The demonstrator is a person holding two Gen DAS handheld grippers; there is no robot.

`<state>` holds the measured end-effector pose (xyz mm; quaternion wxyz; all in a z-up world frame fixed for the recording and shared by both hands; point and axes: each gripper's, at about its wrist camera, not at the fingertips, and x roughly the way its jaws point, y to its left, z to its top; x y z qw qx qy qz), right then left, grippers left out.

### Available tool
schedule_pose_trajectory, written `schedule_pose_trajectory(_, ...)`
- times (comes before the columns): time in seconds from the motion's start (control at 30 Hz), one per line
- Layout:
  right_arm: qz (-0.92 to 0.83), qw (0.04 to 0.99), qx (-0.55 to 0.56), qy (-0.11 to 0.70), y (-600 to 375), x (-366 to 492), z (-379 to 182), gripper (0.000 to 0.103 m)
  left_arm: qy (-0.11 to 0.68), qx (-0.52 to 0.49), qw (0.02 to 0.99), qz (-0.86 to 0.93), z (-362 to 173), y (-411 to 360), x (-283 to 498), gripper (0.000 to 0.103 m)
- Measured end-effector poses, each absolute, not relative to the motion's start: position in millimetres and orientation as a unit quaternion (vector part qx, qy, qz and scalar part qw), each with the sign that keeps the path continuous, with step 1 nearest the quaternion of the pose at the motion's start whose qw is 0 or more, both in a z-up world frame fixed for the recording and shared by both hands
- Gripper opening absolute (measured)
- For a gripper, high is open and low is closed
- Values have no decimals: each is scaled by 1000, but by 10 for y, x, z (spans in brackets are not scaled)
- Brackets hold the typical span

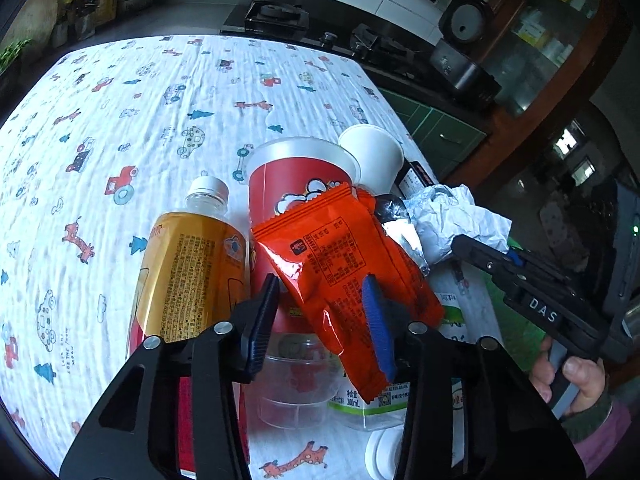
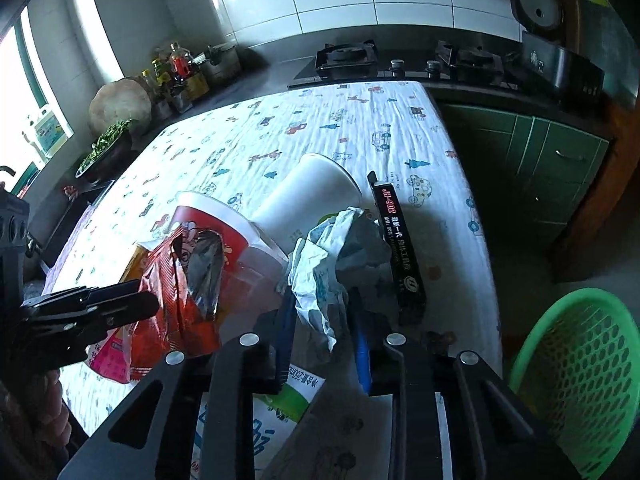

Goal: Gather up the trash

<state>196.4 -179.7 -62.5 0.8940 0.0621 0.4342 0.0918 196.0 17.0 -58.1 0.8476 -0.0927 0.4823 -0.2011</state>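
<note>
Two jaws grasp trash: left gripper (image 1: 320, 320) glossy orange wrapper (image 1: 340, 264), right gripper (image 2: 324, 328) crumpled paper (image 2: 332, 276).

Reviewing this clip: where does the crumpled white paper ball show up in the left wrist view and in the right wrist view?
Left wrist view: the crumpled white paper ball sits right of centre, beside the torn orange snack wrapper, just past the right gripper.
Right wrist view: the paper is at centre, between the right gripper's fingers.
Shared landmark: the white paper cup lying on its side, just behind the paper in both.
</note>
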Motion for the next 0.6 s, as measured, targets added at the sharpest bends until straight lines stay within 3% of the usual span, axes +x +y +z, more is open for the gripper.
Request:
schedule_pose_trajectory(0.4, 90, 901, 55, 420, -1788, 1807, -513, 22, 464, -86, 860, -197, -528, 204, 1933, 2)
schedule_pose_trajectory(0.6, 91, 907, 55, 408, -1822, 1698, -409, 21, 448, -77, 866, -206, -416, 156, 1837, 0)
